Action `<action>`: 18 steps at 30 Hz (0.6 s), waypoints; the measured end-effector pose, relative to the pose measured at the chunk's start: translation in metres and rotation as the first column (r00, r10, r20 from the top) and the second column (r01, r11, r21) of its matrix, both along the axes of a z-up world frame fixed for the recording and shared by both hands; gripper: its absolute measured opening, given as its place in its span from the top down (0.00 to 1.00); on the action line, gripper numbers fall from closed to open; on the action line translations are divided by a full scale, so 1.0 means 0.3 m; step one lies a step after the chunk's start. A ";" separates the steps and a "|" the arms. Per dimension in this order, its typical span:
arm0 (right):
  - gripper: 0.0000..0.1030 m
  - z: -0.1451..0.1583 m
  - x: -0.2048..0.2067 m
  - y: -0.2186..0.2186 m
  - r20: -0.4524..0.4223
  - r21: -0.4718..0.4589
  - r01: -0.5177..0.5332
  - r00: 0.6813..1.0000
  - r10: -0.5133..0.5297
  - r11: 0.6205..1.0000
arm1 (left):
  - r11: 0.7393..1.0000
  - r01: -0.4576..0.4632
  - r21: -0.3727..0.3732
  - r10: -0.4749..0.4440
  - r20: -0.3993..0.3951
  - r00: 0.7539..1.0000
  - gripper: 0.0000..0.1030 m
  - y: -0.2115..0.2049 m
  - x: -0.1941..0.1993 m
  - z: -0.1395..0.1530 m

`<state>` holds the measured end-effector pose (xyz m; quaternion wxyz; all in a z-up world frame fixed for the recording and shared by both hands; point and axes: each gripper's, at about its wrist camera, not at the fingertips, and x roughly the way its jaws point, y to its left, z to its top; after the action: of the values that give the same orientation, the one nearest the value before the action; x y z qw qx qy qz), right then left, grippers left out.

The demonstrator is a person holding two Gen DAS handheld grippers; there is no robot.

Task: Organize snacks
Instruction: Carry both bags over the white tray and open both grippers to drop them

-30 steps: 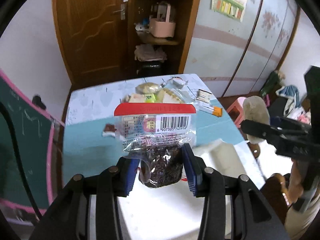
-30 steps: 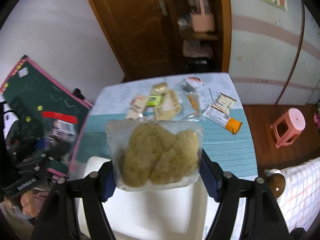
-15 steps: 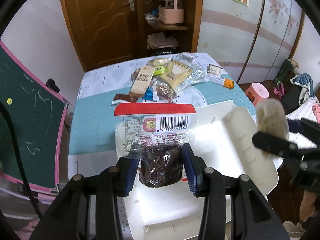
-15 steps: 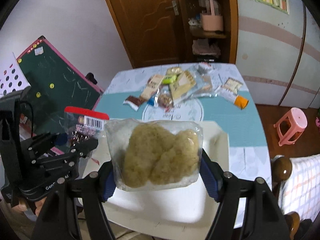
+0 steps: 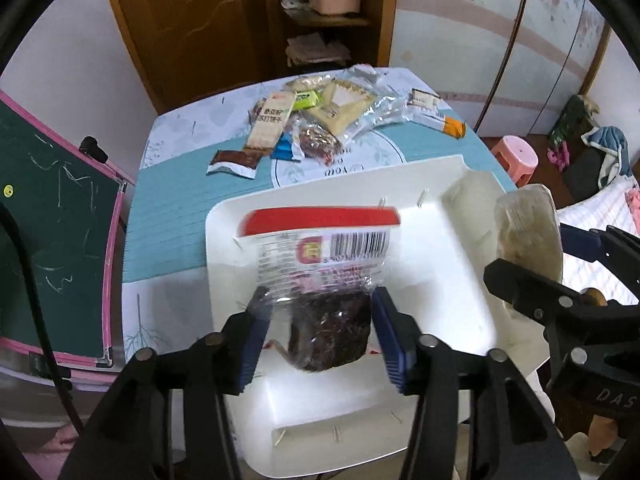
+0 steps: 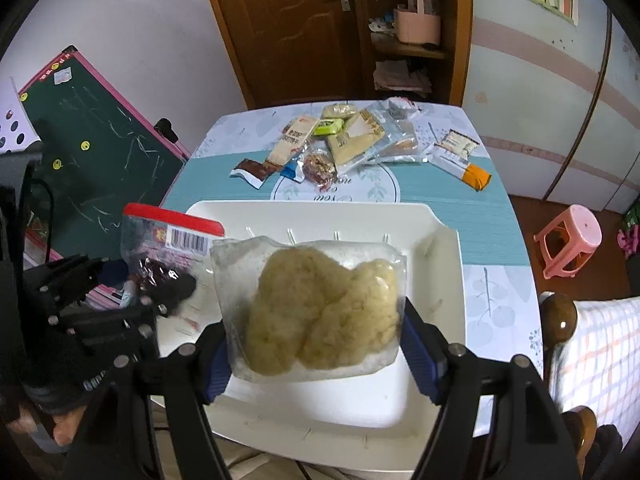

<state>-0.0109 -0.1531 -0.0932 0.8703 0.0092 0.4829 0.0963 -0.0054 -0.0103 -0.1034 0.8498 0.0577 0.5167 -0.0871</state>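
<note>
Room: bedroom-like space with a brown wooden door (image 6: 296, 20) at top centre, a green chalkboard with pink frame (image 6: 100, 136) at the left edge and a pink plastic stool (image 6: 568, 240) at the right edge.
Surface: teal-and-white patterned tablecloth on the table (image 6: 472, 208), filling the middle of both views.
Tray: white shallow rectangular tray (image 6: 436, 280), in the lower centre of the frame; its floor looks bare, no packet resting in it that I can see.
Left gripper: left gripper (image 5: 320, 336), at bottom centre of the left view, blue pads closed against the dark lower end of a clear plastic packet of dark dried fruit with a red top band and barcode (image 5: 324, 268), held up over the tray.
Right gripper: right gripper (image 6: 316, 344), at bottom centre of the right view, pads pressed on both sides of a clear plastic bag of pale yellow puffed cakes (image 6: 320, 308), also above the tray.
Left to sort: loose pile of wrapped snack packets (image 6: 344, 140) on the cloth in the upper centre, well apart from the tray; an orange-ended white wrapper (image 6: 464, 168) lies off to its right.
Progress: early, by my reading. Two packets are lifted and neither is set down; the pile is untouched.
</note>
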 end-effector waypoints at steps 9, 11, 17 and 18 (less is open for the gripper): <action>0.25 -0.003 -0.003 -0.026 0.004 -0.006 0.076 0.997 -0.076 0.997 | 1.000 -0.012 -0.028 0.010 -0.076 0.997 0.19 -0.003 0.011 -0.039; 0.25 0.007 -0.008 -0.024 0.022 0.000 0.071 0.997 -0.071 0.997 | 1.000 -0.001 -0.018 -0.001 -0.071 0.998 0.19 -0.015 0.007 -0.037; 0.17 0.058 -0.038 -0.010 0.118 0.011 0.049 0.992 -0.050 0.999 | 1.000 -0.012 -0.026 0.012 -0.014 1.000 0.15 -0.012 -0.004 0.007; 0.15 0.067 -0.044 -0.010 0.135 0.012 0.049 0.990 -0.050 0.999 | 1.000 -0.016 -0.026 0.016 -0.010 1.000 0.11 -0.009 -0.005 0.010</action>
<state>-0.0240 -0.1561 -0.0732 0.9032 0.0183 0.4218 0.0773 -0.0069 -0.0129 -0.1005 0.8487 0.0420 0.5200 -0.0875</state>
